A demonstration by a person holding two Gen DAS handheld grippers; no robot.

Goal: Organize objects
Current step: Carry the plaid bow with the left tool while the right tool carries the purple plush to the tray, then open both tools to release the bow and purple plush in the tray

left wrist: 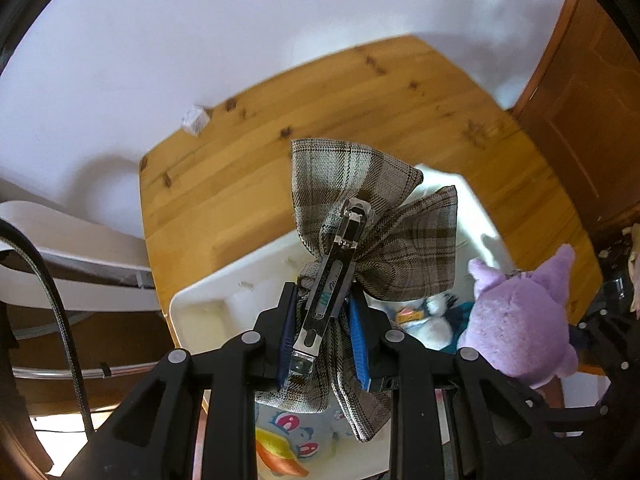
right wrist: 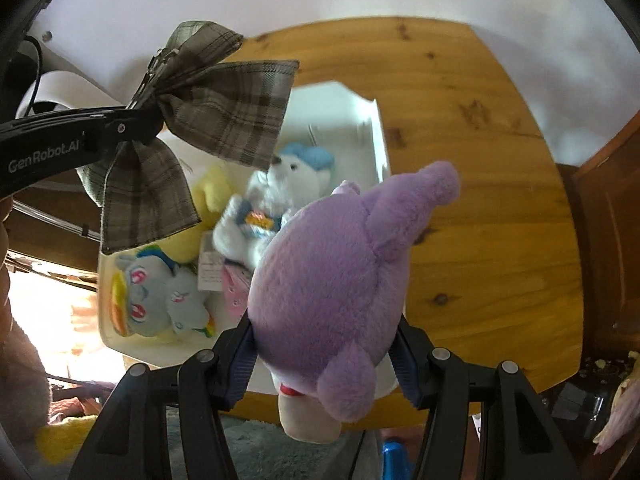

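Left gripper point(left wrist: 322, 340): I have its fingers clamped on the grey plaid fabric hair bow with metal clip point(left wrist: 372, 224), above the white plastic bin point(left wrist: 200, 300).
Right gripper point(right wrist: 322, 364): fingers clamped on the purple plush toy point(right wrist: 332, 280), over the bin's near right edge.
Doing it well: I'd lower each into free space beside the white-and-blue plush point(right wrist: 288, 184), then release.

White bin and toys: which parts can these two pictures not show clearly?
- Left wrist view: plaid bow covers the middle of the white bin.
- Right wrist view: purple plush toy hides the bin's near corner.
- Right wrist view: the white bear is blurred.

Left gripper point(left wrist: 324, 340) jaws clamped; right gripper point(right wrist: 324, 364) jaws clamped, both raised.
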